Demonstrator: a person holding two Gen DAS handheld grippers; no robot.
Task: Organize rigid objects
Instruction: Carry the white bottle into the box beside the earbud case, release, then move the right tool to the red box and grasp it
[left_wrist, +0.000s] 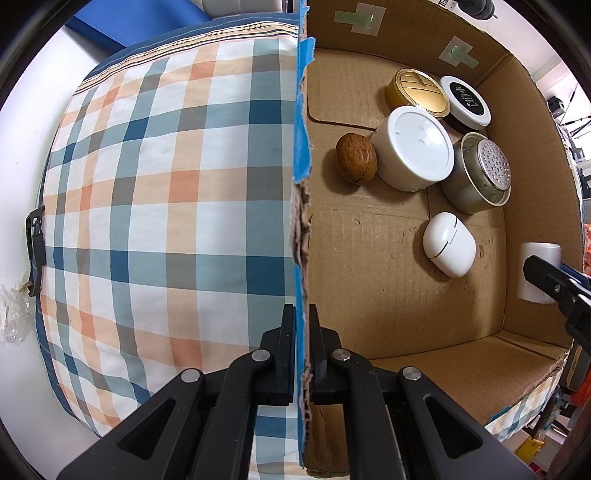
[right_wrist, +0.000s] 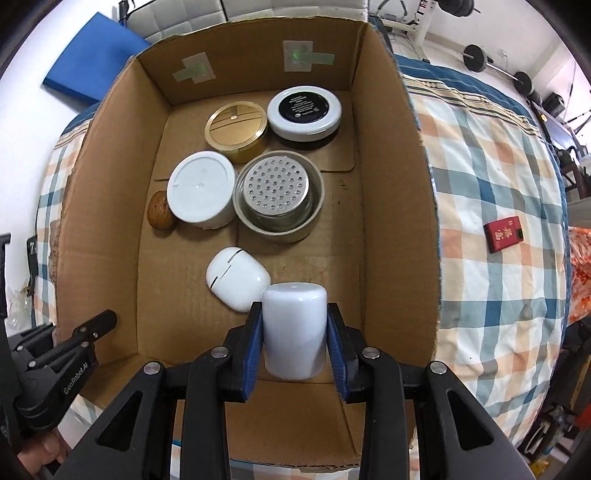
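My right gripper is shut on a white cylinder and holds it over the near part of an open cardboard box. The cylinder also shows in the left wrist view. My left gripper is shut on the box's left wall. In the box lie a white earbud case, a walnut, a white jar, a metal strainer cup, a gold tin and a black-topped white jar.
The box stands on a bed with a plaid cover. A red packet lies on the cover right of the box. A blue pad leans at the wall behind. Weights sit far right.
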